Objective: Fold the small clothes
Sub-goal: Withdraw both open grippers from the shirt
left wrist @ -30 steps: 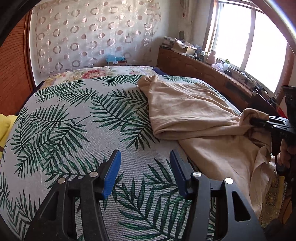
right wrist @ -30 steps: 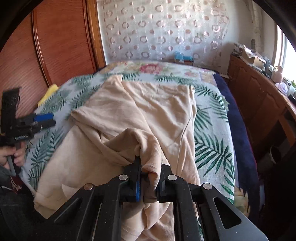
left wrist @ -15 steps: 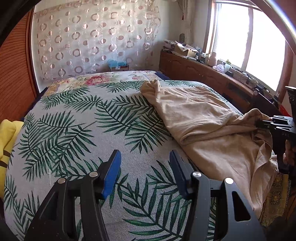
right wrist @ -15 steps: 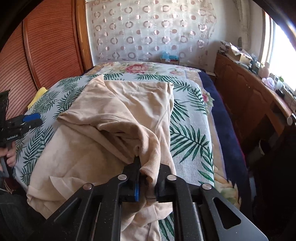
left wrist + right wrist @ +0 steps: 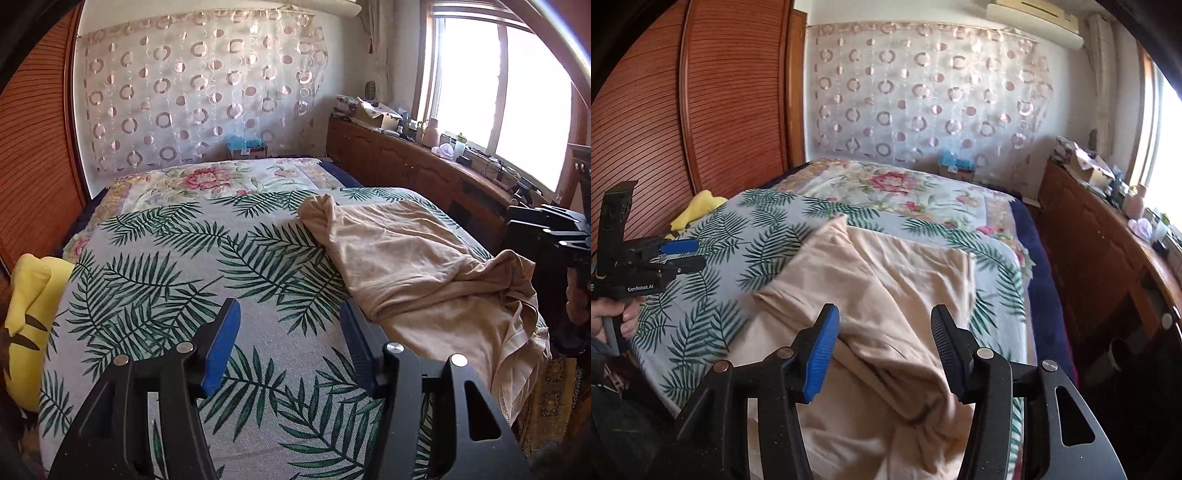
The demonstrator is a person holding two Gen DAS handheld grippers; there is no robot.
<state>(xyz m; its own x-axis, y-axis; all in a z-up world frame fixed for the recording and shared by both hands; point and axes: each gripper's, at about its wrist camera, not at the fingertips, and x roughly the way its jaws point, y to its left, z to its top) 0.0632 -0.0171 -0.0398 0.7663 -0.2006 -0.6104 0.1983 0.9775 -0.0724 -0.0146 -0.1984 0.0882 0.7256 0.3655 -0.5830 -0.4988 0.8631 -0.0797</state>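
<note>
A beige garment lies crumpled on the right side of the bed, one edge hanging over the near corner; it also fills the middle of the right wrist view. My left gripper is open and empty above the leaf-print cover, left of the garment. It shows at the left of the right wrist view. My right gripper is open just above the garment's bunched near edge, holding nothing. Its body shows at the right edge of the left wrist view.
The bed has a leaf-print cover and a floral spread at its far end. A yellow plush toy sits at the bed's left edge. A wooden cabinet with clutter runs along the right under the window. A wooden wardrobe stands left.
My right gripper has opened and let go of the beige garment, which dropped onto the bed. Both grippers have pulled back and up a little.
</note>
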